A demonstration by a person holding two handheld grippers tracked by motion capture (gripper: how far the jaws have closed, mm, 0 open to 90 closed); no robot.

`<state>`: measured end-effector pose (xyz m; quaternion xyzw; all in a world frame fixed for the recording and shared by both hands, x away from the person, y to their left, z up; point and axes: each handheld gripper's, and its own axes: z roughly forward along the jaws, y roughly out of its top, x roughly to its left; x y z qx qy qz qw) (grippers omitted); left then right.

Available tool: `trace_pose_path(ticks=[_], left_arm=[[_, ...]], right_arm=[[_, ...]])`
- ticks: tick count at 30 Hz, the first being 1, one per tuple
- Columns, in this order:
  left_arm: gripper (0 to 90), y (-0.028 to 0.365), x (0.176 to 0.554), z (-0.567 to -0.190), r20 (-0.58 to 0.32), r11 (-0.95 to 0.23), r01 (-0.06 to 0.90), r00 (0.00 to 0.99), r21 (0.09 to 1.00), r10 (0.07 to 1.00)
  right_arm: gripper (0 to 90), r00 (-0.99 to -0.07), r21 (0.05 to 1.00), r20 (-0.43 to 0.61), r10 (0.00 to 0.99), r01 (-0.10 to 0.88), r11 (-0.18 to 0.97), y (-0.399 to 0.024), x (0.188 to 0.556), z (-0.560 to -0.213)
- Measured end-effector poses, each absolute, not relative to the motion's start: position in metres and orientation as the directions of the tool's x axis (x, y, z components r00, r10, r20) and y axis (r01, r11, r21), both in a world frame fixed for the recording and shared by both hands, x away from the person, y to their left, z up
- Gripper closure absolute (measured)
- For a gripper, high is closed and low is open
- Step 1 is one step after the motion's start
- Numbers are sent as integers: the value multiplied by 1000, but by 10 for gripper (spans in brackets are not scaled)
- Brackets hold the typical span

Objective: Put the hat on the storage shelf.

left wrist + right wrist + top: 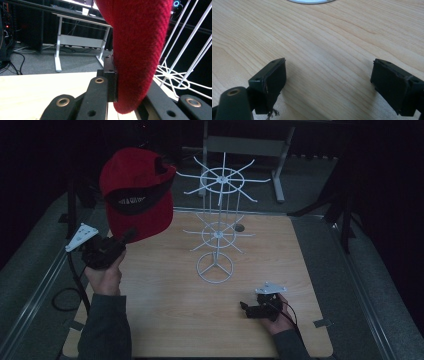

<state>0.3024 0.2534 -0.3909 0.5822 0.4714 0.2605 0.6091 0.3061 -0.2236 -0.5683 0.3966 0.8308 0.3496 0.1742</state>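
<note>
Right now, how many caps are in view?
1. The red cap hangs clamped in the left gripper, up left of the white wire rack. None on the table.

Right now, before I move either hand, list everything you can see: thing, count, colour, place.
Cap: one, red with dark brim, held up at far left of table.
Wire rack: one, white, two spoked tiers, mid-table on a ring base.
Table: one, light wood.
Desk frame: one, white, on floor behind.
Left gripper: black, shut on cap's fabric.
Right gripper: black, jaws open, low over near right of table.
</note>
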Motion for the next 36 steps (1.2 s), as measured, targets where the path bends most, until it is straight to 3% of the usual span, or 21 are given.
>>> trace_pose_path(ticks=[36], left_arm=[[859,250,296,-375,-262,206,168,458,964,850]], right_arm=[[129,-625,719,-12,781,537,441,-224,306,-568]])
